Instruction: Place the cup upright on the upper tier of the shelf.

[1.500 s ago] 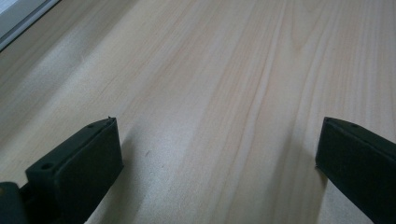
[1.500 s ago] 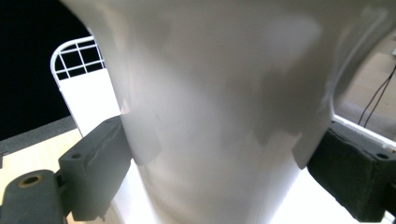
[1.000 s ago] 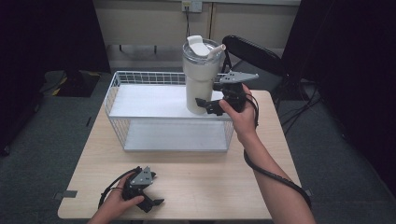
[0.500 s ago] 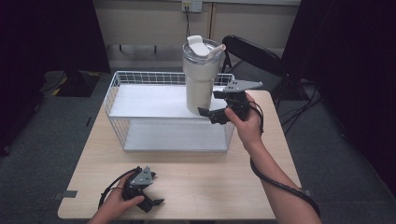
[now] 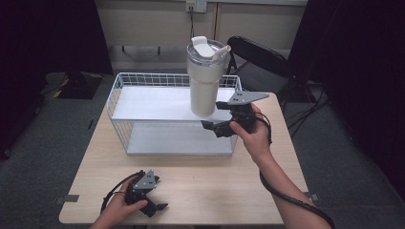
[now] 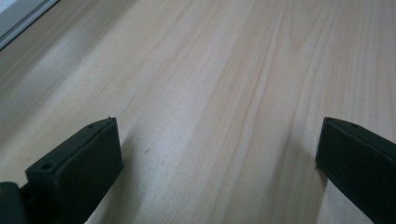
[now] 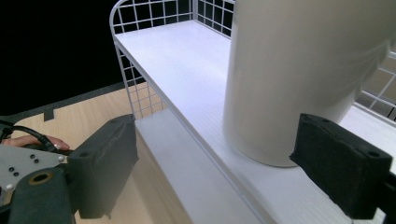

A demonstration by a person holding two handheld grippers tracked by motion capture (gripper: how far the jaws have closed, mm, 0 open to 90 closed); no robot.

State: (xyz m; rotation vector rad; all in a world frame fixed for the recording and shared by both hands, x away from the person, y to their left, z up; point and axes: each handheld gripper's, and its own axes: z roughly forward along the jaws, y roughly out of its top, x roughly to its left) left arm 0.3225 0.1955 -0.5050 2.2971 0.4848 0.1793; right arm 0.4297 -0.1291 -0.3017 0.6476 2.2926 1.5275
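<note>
While the tumbler (image 5: pixel 205 78) is standing upright on the wire rack's (image 5: pixel 143 102) upper shelf, I am holding my right gripper (image 5: pixel 224 121) spread just beside it, my left gripper (image 5: pixel 153 202) resting spread on the table (image 5: pixel 215 186).

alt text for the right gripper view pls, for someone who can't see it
A tall cream tumbler stands on the white upper shelf of a wire rack, just beyond the open right claw, whose two black jaws sit apart in the foreground without touching it. At lower left, a wooden table and the fingertips of the person's other hand show.
</note>
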